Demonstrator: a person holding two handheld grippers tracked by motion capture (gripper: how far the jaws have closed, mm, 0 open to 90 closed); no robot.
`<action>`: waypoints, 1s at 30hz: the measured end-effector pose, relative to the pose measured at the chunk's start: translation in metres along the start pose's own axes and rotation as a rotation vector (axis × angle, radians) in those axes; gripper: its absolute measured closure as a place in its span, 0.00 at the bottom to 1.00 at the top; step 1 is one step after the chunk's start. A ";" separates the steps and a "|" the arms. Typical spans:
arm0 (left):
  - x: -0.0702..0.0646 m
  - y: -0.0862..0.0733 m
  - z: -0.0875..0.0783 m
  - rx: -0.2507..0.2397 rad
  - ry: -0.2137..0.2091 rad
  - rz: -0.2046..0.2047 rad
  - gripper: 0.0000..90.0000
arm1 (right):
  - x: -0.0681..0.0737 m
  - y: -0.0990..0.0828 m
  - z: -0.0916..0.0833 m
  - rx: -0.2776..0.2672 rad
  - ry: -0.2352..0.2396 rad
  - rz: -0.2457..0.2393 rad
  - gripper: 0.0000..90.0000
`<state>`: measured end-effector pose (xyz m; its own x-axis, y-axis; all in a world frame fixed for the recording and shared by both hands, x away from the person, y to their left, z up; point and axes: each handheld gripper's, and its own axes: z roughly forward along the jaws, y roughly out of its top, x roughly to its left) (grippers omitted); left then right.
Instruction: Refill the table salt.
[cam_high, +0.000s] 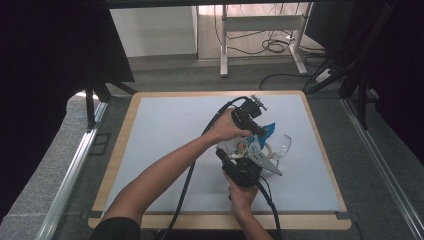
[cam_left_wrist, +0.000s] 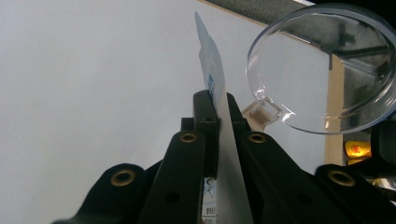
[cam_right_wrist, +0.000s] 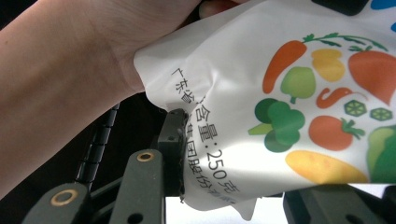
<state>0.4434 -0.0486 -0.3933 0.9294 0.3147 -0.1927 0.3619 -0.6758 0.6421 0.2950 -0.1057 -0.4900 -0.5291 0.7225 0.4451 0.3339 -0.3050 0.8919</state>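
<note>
A white snack bag (cam_high: 245, 145) printed with vegetables and with a blue top hangs over the right middle of the white table (cam_high: 165, 130), held between both grippers. My left gripper (cam_high: 260, 131) comes in from above and is shut on the bag's thin upper edge (cam_left_wrist: 210, 60), jaws (cam_left_wrist: 218, 105) pinched together. From below, my right gripper (cam_high: 241, 159) is shut on the bag's lower part (cam_right_wrist: 261, 70), with one ribbed pad (cam_right_wrist: 177, 144) pressed into the film. A clear plastic cup (cam_high: 283, 144) lies on its side just right of the bag, and its round rim (cam_left_wrist: 322, 70) shows close up.
The table has a wooden border (cam_high: 125, 130) and bare white surface to the left and front. Black curtains (cam_high: 45, 75) flank both sides. A desk frame (cam_high: 260, 30) and cables (cam_high: 275, 47) stand on the floor beyond the far edge.
</note>
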 end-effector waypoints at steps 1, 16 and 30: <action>0.000 0.000 0.000 0.000 -0.001 0.000 1.00 | 0.000 0.000 0.000 0.000 0.000 -0.002 0.69; 0.000 0.000 0.006 0.005 0.002 0.004 1.00 | -0.004 -0.004 -0.001 -0.005 -0.007 0.002 0.69; 0.000 -0.002 0.007 0.000 0.002 0.006 1.00 | -0.004 -0.008 -0.002 -0.016 -0.017 0.001 0.69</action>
<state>0.4430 -0.0515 -0.3997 0.9314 0.3120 -0.1875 0.3565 -0.6775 0.6433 0.2931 -0.1074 -0.4985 -0.5152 0.7328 0.4444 0.3220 -0.3151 0.8928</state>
